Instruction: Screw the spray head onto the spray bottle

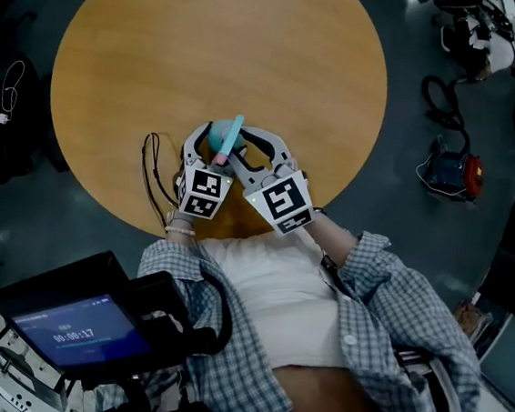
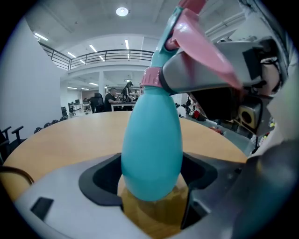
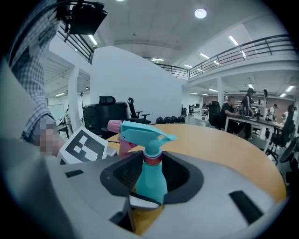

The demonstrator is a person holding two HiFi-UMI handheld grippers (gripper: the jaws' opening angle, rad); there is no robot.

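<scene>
Left hand-held gripper (image 2: 152, 184) clamps the spray bottle (image 2: 152, 144) steady so the right hand-held gripper (image 3: 147, 184), closed round the spray head (image 3: 140, 133) collar, can twist.

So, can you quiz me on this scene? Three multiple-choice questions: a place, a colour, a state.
1. Where is the spray bottle? A on the floor; B above the round wooden table; C on a shelf.
2. Its neck collar is: A yellow; B black; C pink.
3. The left gripper is: A shut on the bottle; B open, empty; C holding a cable.
Answers: B, it is held over the tabletop; C, a pink ring under the spray head; A, both jaws press its teal body.
</scene>
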